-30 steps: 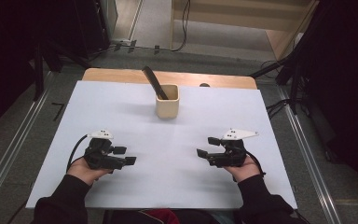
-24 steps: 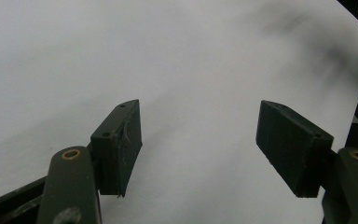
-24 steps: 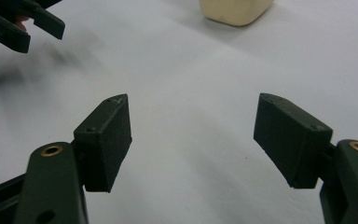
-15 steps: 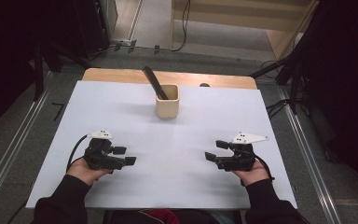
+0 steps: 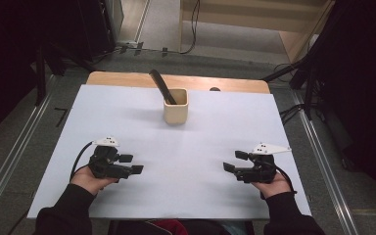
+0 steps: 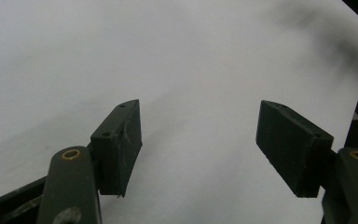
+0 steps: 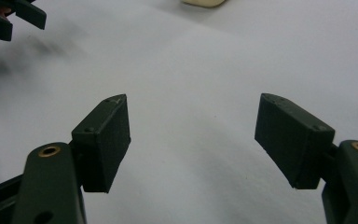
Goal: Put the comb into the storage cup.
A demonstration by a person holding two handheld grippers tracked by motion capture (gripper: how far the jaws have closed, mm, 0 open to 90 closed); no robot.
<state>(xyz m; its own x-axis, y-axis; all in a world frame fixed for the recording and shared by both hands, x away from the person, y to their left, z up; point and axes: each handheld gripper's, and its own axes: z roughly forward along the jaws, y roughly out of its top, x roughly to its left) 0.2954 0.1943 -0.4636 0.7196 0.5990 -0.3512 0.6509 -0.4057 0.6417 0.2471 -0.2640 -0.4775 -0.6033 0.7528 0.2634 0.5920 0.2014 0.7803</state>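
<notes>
Both the left gripper [image 5: 131,164] and right gripper [image 5: 235,161] rest released and empty on the near table [image 5: 186,147], well apart from the far cup [image 5: 175,108] holding a dark tool [image 5: 161,84].

We see a white sheet [image 5: 186,161] covering a wooden table [image 5: 127,78], whose bare edge shows at the far side. Grey floor [image 5: 161,29] stretches beyond it, crossed by black cables [image 5: 193,24]. Pale wooden furniture [image 5: 254,19] stands at the far right. Metal rails [image 5: 10,161] run along both sides, and the left and right margins lie in deep shadow.
</notes>
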